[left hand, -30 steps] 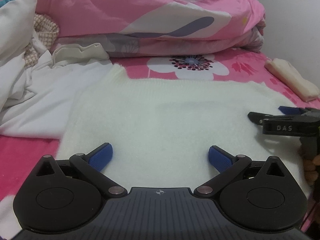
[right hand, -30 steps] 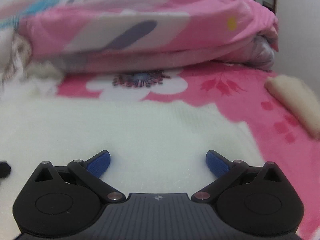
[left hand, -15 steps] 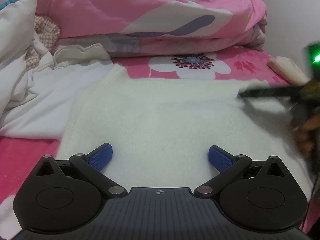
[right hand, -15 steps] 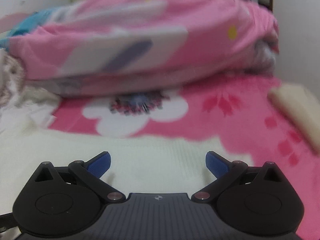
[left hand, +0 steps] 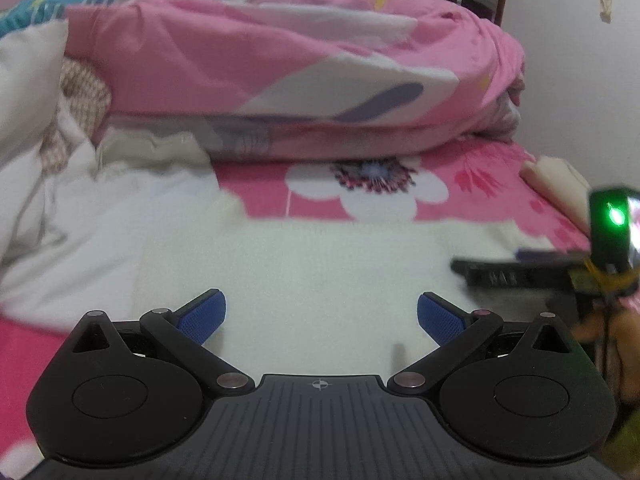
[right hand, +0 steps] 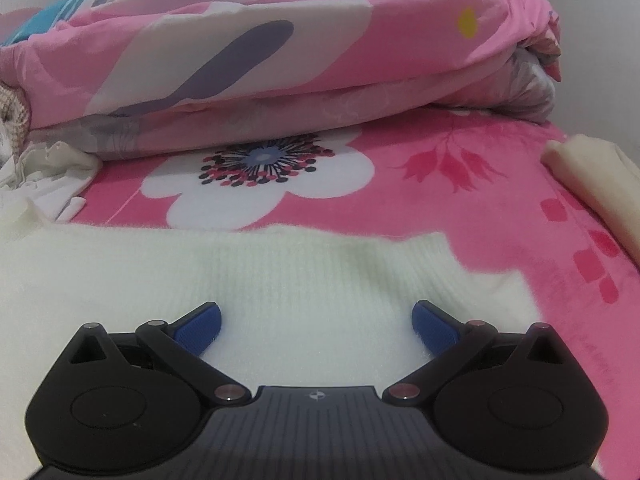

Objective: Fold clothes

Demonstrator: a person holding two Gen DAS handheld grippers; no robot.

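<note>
A white fuzzy knit sweater [left hand: 320, 272] lies flat on the pink flowered bedsheet [left hand: 480, 184]. My left gripper [left hand: 321, 312] hovers low over its near part, jaws wide apart, nothing between the blue pads. In the right wrist view my right gripper [right hand: 316, 322] is open too, over the sweater [right hand: 280, 280] near its ribbed far edge. The right gripper [left hand: 520, 274] also shows at the right edge of the left wrist view, with a green light above it.
A bunched pink quilt [left hand: 280, 72] fills the back of the bed. White clothes [left hand: 60, 220] are piled at the left. A folded cream cloth [right hand: 600, 184] lies at the right by the wall. A hand [left hand: 624, 344] shows at the far right.
The right gripper has moved forward over the sweater toward its far ribbed edge. The left gripper has lifted and tilted slightly. Both have stayed open.
</note>
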